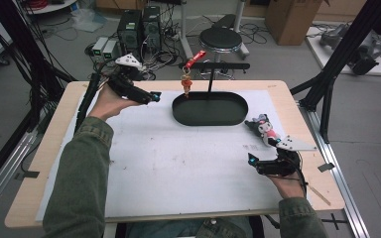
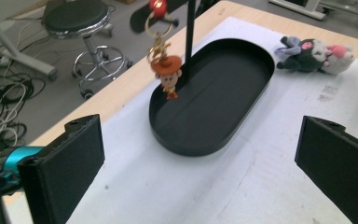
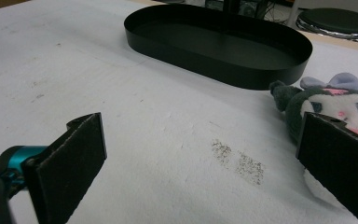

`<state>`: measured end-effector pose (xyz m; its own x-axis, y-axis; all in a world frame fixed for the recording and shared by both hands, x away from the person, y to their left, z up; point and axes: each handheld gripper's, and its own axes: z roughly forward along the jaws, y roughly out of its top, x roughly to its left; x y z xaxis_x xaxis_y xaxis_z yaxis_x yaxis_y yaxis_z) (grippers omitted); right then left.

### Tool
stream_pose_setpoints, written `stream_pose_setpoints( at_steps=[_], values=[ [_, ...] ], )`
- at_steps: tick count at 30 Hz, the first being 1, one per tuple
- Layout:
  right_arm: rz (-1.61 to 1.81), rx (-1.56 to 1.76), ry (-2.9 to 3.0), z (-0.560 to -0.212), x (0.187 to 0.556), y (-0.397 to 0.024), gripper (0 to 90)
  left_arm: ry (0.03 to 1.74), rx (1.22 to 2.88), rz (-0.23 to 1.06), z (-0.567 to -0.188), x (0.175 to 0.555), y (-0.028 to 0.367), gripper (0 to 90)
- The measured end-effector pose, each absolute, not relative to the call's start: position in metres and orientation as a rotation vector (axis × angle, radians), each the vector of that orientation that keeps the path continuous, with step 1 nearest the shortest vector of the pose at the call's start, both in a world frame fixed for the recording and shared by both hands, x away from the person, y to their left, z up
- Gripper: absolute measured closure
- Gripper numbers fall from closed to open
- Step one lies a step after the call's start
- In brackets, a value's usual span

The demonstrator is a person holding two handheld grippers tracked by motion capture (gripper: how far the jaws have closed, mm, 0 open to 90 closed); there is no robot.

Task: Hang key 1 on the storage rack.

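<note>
A black oval tray (image 1: 238, 112) (image 2: 256, 53) (image 3: 270, 77) sits at the far middle of the white mat, with a thin black stand rising from it. A small cowboy-hat keychain figure (image 1: 186, 83) (image 2: 168, 74) hangs from the stand's crossbar on a red clip (image 1: 196, 59). A plush toy (image 1: 263, 128) (image 2: 314, 55) (image 3: 328, 100) in dark grey, white and pink lies right of the tray. My left gripper (image 1: 155, 96) (image 2: 200, 168) is open, held up left of the tray. My right gripper (image 1: 251, 161) (image 3: 200, 172) is open low over the mat, the plush beside its right jaw.
The white mat (image 1: 178, 163) covers a wooden table (image 1: 44, 163). Beyond the far edge stand a black stool (image 1: 220, 38), computer boxes (image 1: 139, 29) and loose cables. Black frame posts (image 1: 345, 54) rise at both sides.
</note>
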<state>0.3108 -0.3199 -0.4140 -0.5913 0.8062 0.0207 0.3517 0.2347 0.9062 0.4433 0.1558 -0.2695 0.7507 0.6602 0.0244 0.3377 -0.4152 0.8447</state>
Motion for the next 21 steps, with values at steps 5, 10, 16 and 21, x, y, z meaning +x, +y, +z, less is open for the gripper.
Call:
stream_pose_setpoints(
  at_steps=[5, 10, 16, 21],
  values=[
    [1.323, 1.064, 2.066, -0.414, 0.311, -0.319, 0.5, 0.792, 2.048, 0.44, -0.282, 0.434, 0.17, 1.8],
    [1.313, 1.057, 2.071, -0.415, 0.312, -0.317, 0.5, 0.802, 2.044, 0.432, -0.291, 0.421, 0.18, 1.8],
    [1.32, 1.057, 2.083, -0.416, 0.313, -0.314, 0.5, 0.809, 2.014, 0.449, -0.304, 0.41, 0.186, 1.8],
    [1.318, 1.051, 2.096, -0.417, 0.313, -0.311, 0.5, 0.82, 2.001, 0.438, -0.312, 0.402, 0.193, 1.8]
  ],
)
